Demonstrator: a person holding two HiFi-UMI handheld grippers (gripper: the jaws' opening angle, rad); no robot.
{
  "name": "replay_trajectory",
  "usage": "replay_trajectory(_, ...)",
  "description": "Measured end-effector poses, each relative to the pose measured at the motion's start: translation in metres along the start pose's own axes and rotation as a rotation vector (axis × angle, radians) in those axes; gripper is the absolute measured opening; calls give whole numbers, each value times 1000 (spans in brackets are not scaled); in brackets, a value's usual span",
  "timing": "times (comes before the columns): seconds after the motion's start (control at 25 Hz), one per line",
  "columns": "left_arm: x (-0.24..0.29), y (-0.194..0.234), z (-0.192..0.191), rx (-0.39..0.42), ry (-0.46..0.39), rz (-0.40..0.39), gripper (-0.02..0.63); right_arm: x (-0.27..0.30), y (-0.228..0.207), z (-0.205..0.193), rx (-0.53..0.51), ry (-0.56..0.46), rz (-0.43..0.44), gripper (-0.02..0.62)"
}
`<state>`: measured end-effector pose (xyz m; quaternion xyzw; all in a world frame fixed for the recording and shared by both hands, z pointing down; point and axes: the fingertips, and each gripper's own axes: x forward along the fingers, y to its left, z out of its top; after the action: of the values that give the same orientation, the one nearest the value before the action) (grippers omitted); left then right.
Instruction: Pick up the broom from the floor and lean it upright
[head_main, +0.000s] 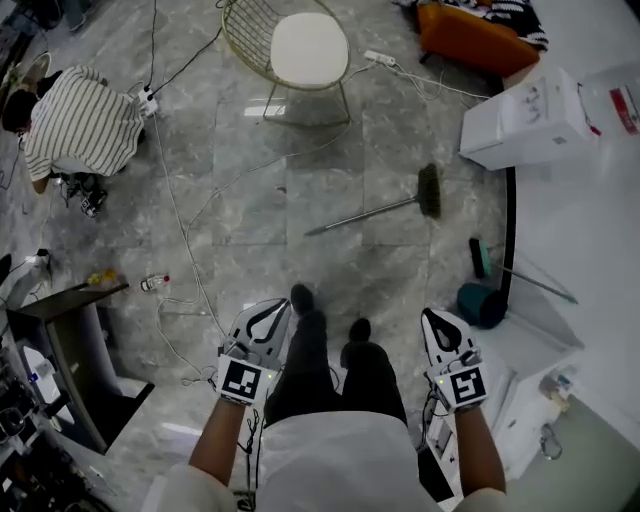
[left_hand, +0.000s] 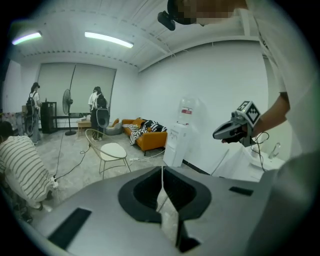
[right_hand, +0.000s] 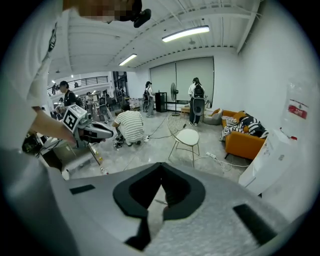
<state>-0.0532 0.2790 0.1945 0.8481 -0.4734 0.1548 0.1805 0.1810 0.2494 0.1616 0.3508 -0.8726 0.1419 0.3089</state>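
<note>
The broom (head_main: 380, 208) lies flat on the grey marble floor ahead of my feet, its brush head (head_main: 429, 190) to the right and its thin metal handle running down-left. My left gripper (head_main: 280, 306) and right gripper (head_main: 428, 315) hang low on either side of my legs, well short of the broom and touching nothing. Both are shut and empty. In the left gripper view the jaws of my left gripper (left_hand: 161, 170) meet in a thin line, with the right gripper (left_hand: 235, 129) in the air to the right. My right gripper (right_hand: 161, 166) is likewise closed.
A wire chair (head_main: 296, 45) stands beyond the broom. A white water dispenser (head_main: 525, 118) and an orange sofa (head_main: 470, 35) are at the far right. Cables (head_main: 180, 230) cross the floor. A crouching person (head_main: 80, 125) is at the left. A teal dustpan (head_main: 480, 303) sits by the white wall.
</note>
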Motion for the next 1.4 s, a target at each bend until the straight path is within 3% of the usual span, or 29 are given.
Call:
replay_trajectory(0.2, 30, 12, -31, -27, 35, -3, 12, 53, -7, -14, 10, 31, 68, 2)
replay_trajectory(0.56, 104, 37, -76, -35, 43, 92, 12, 161, -49, -57, -68, 51, 284, 2)
replay_trajectory(0.68, 128, 48, -110, -229, 76, 186, 12, 201, -65, -86, -80, 79, 361, 2)
replay_trajectory(0.72, 137, 51, -122, -260, 87, 205, 12, 215, -69, -96, -83, 88, 379, 2)
replay_trajectory(0.96, 190, 57, -194, -334, 126, 240, 12, 300, -81, -166, -158, 177, 452, 2)
replay_trajectory(1.12, 226, 55, -231, -277, 125, 186, 12, 351, -80, -202, -170, 211, 507, 2)
replay_trajectory(1.24, 248, 57, -262, -236, 127, 167, 12, 385, -74, -236, -238, 227, 544, 2)
replay_trajectory(1.4, 262, 64, -311, -235, 146, 170, 12, 426, -56, -288, -280, 267, 578, 2)
